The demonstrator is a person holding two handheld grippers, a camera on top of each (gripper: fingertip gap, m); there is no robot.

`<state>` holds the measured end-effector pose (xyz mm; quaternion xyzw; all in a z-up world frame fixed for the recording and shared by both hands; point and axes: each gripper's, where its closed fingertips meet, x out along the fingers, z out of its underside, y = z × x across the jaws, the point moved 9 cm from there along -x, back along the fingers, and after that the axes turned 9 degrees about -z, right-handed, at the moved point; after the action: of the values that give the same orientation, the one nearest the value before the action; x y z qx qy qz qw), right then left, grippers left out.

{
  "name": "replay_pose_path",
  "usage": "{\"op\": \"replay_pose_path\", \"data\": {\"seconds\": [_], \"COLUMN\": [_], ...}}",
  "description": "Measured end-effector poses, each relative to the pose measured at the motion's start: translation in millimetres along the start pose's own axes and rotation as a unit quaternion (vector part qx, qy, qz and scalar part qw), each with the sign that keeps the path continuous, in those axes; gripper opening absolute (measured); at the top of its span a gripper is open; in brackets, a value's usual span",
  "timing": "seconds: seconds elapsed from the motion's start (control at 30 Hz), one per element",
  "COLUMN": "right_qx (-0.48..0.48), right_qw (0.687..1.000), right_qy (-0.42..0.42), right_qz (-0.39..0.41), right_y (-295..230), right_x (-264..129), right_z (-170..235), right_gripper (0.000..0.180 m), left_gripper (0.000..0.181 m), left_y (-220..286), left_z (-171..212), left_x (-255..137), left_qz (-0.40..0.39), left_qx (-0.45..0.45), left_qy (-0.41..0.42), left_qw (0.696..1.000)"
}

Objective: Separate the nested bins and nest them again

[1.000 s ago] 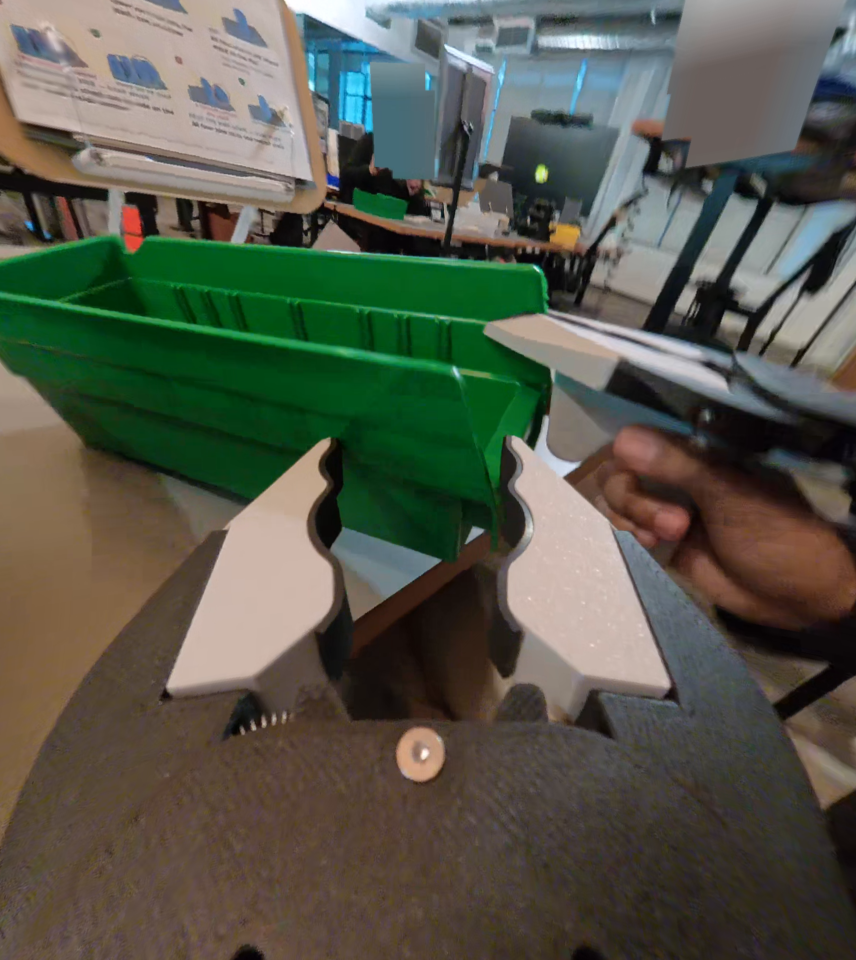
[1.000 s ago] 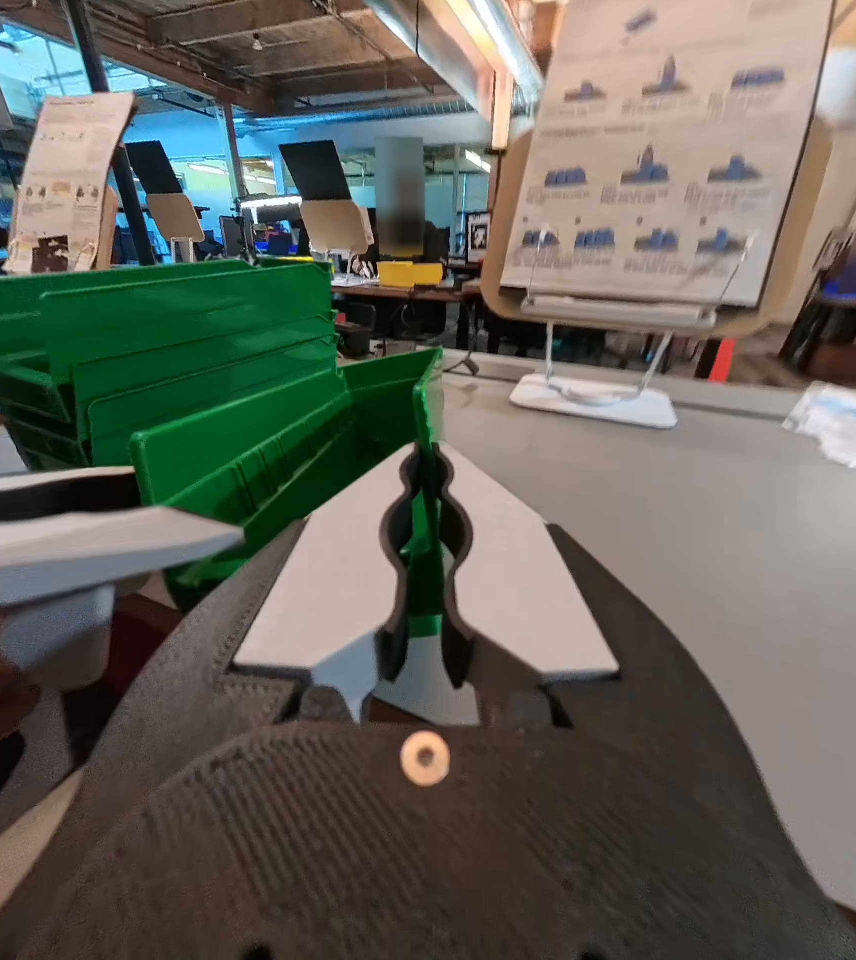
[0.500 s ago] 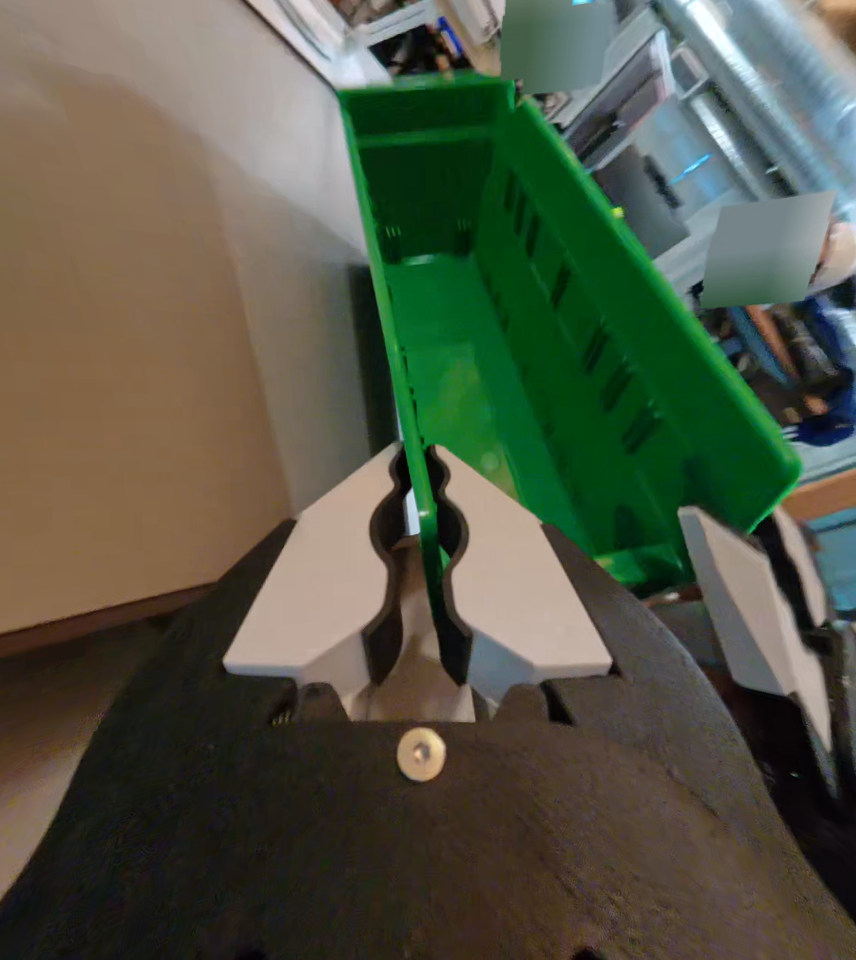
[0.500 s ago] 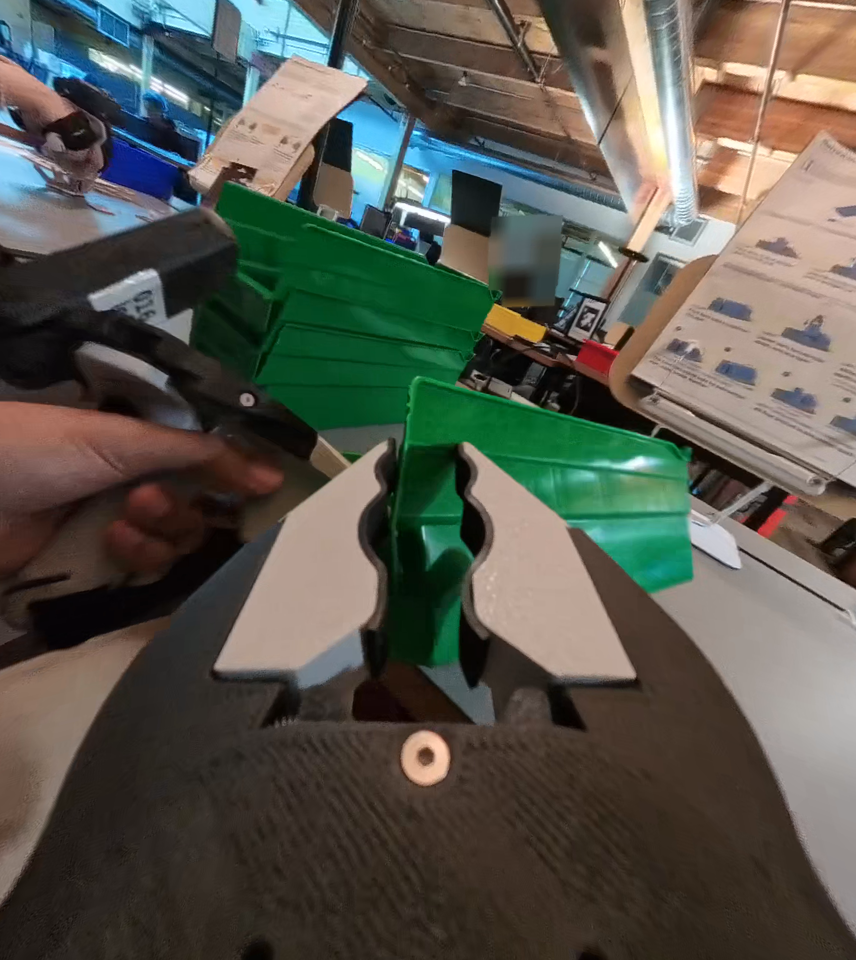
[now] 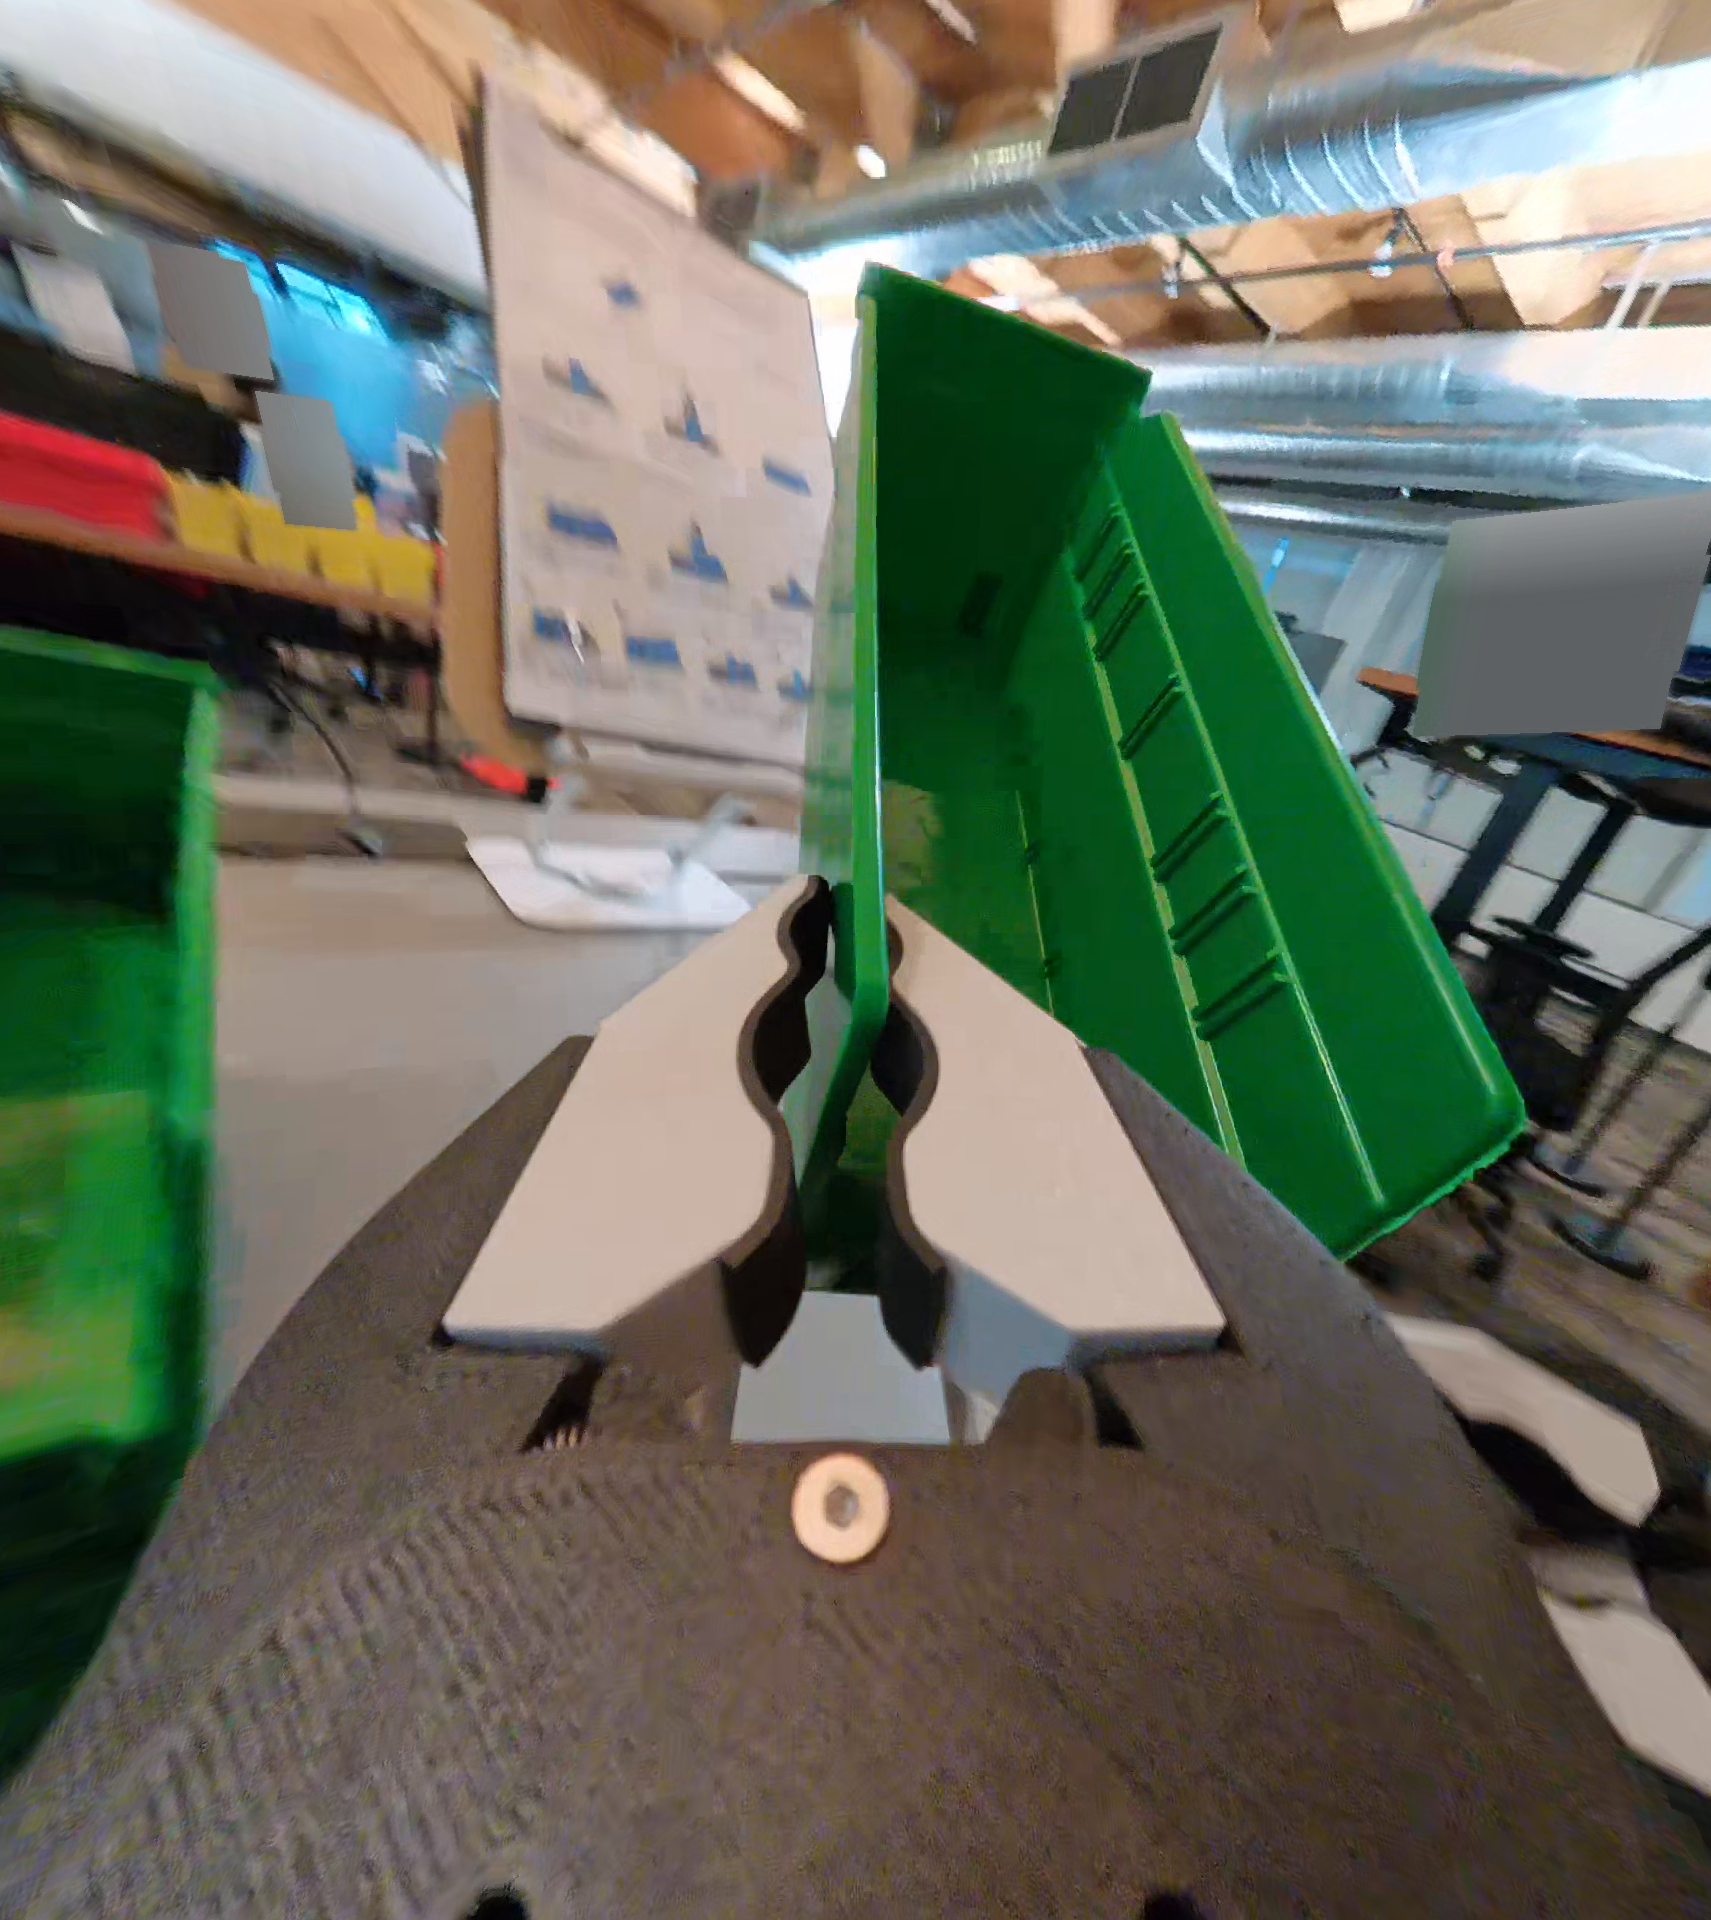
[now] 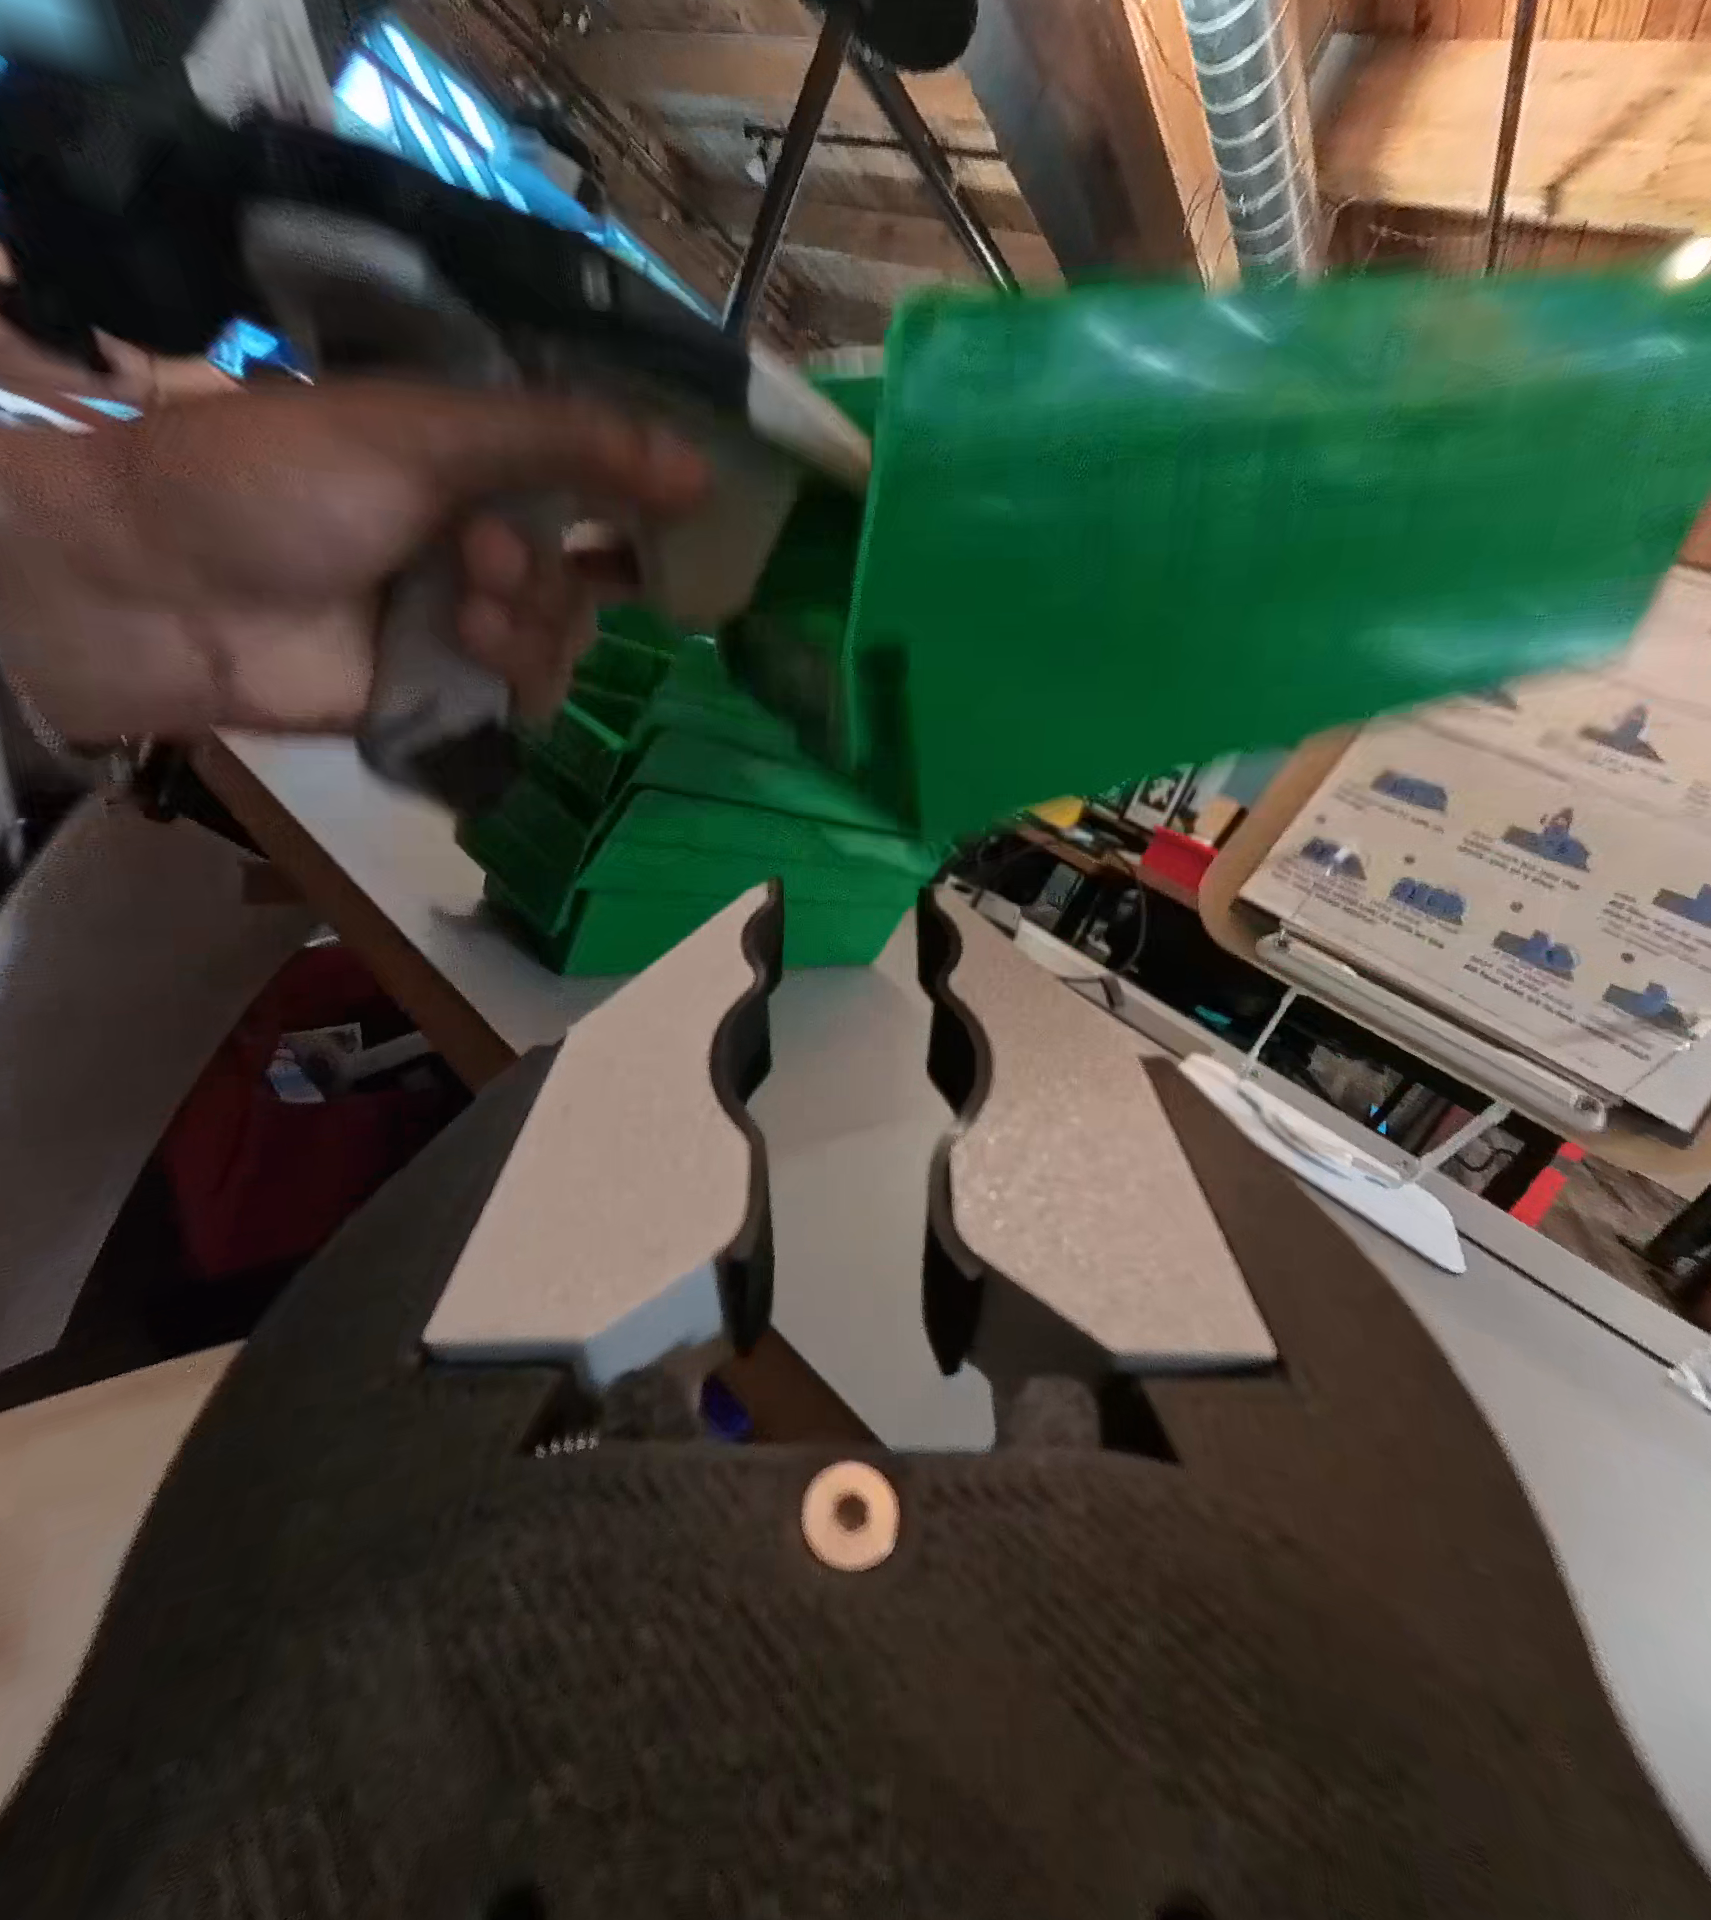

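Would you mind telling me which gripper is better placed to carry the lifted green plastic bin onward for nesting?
Left, probably. The left gripper is already shut on the side wall of the lifted green plastic bin, holding it tilted in the air. The right gripper is open, holds nothing and sits below the bin.

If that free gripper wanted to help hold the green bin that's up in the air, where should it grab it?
Probably the thin rim of the lifted green bin along its free long side wall, approached from the open top so one finger slides inside and one outside. The left gripper already pinches the opposite wall edge that way. The right gripper hangs open below, empty, so it would come upward.
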<state>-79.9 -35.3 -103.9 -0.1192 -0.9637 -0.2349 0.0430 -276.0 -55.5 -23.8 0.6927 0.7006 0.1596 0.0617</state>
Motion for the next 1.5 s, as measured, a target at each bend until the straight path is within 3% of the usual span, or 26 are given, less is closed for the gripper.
{"op": "replay_pose_path", "data": {"seconds": [0.13, 0.27, 0.43, 0.8, 1.03, 1.3, 1.5], "right_qx": [0.041, 0.056, 0.033, 0.038, 0.04, 0.041, 0.038], "right_qw": [0.999, 0.998, 0.997, 0.995, 0.995, 0.994, 0.994], "right_qy": [-0.019, -0.037, -0.063, -0.076, -0.08, -0.083, -0.082], "right_qz": [0.002, -0.009, -0.025, -0.044, -0.048, -0.052, -0.053], "right_y": [6, 8, 4, 2, 1, 0, 0], "right_x": [0, 1, 4, 7, 8, 7, 7], "right_z": [5, 12, 20, 26, 27, 28, 27], "right_gripper": [0.022, 0.016, 0.016, 0.015, 0.015, 0.015, 0.014], "left_gripper": [0.001, 0.002, 0.002, 0.002, 0.002, 0.004, 0.002], "left_y": [-36, -89, -124, -157, -165, -169, -166], "left_z": [-64, -94, -82, -81, -59, -60, -58], "left_x": [3, 13, 4, -11, -1, -5, -3], "left_qz": [-0.065, -0.139, -0.216, -0.233, -0.234, -0.222, -0.241], "left_qx": [-0.006, 0.049, 0.064, 0.026, 0.027, -0.021, 0.016], "left_qy": [0.055, 0.003, -0.036, -0.071, -0.142, -0.106, -0.094], "left_qw": [0.996, 0.989, 0.974, 0.97, 0.961, 0.969, 0.966]}}
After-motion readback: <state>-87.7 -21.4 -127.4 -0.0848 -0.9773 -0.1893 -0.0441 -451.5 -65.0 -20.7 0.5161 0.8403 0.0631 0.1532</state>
